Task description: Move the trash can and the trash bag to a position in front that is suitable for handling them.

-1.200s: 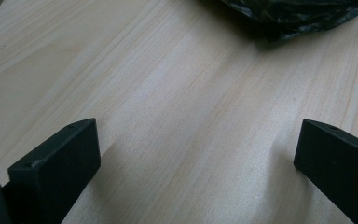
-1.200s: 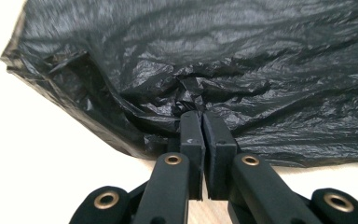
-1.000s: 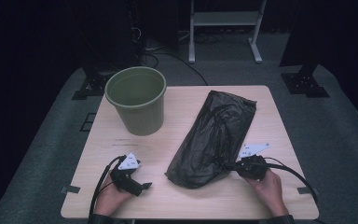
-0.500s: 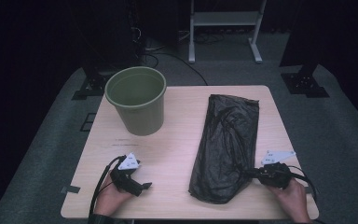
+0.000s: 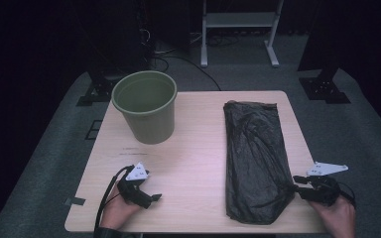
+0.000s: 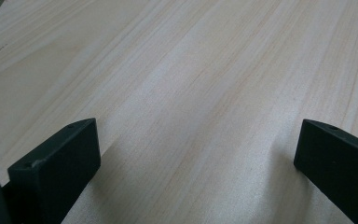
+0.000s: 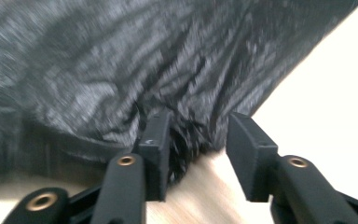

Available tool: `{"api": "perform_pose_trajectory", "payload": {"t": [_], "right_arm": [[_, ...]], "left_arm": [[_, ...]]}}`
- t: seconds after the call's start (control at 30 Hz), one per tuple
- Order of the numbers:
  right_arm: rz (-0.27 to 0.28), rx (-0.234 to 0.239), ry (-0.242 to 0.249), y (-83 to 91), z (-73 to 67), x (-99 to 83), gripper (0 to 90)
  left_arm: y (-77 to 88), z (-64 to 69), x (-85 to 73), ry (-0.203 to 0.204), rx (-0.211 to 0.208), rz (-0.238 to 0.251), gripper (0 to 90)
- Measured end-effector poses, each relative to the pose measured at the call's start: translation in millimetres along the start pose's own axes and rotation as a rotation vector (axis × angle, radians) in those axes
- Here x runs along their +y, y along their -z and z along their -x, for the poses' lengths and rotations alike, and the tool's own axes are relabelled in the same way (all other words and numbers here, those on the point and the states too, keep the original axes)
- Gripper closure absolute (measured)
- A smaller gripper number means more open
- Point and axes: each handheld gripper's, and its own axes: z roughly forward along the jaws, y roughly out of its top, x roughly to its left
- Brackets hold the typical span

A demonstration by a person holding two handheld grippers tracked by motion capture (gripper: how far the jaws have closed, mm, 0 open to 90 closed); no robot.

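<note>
A black plastic bag [image 5: 255,158] lies flat and lengthwise on the right half of the wooden table [image 5: 193,163]. My right gripper [image 5: 297,191] sits at the bag's near right edge, low on the table. Its jaws have just been opening. In the right gripper view a bunched fold of the bag [image 7: 144,60] lies between the parted jaws of the right gripper [image 7: 198,123], loose and not pinched. My left gripper [image 5: 151,198] rests near the table's front left. In the left gripper view the left gripper [image 6: 196,135] stands wide open over bare wood [image 6: 191,70].
A green bucket [image 5: 146,106] stands upright at the table's back left, open side up. Bare tabletop lies between the bucket, the bag and the left gripper. Dark floor, cables and a white stand frame [image 5: 238,29] lie beyond the far edge.
The right gripper moved to the right and dragged the bag's near end with it, so the bag now lies straight instead of slanted. Its jaws have parted. The left gripper stayed put.
</note>
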Motion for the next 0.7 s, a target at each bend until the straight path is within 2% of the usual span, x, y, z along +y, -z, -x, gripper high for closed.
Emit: {"api": "perform_pose_trajectory", "payload": {"t": [0.03,0.07,0.2,0.37,0.4,0.43,0.7], "right_arm": [[0.000,0.000,0.000,0.0,0.0,0.0,54.5],[0.020,0.009,0.008,2.7,-4.3,8.6,49.7],[0.040,0.031,0.026,-2.0,-14.9,26.8,41.0],[0.064,0.035,0.050,-14.0,-27.4,55.1,39.2],[0.064,0.035,0.050,-14.0,-27.4,55.1,39.2],[0.070,0.036,0.050,-19.1,-31.2,65.3,38.9],[0.064,0.063,0.052,-50.5,-41.8,99.5,38.0]], "left_arm": [[0.0,0.0,0.0,0.000,0.000,0.000,0.0],[0.0,0.1,0.0,0.001,0.001,0.000,0.0],[-0.1,0.2,0.0,0.001,0.001,0.000,0.0],[0.0,0.4,0.0,0.002,0.002,0.000,0.0],[0.0,0.4,0.0,0.002,0.002,0.000,0.0],[0.0,0.4,0.0,0.002,0.002,0.000,0.0],[0.0,0.6,0.0,0.002,0.002,0.000,0.0]]}}
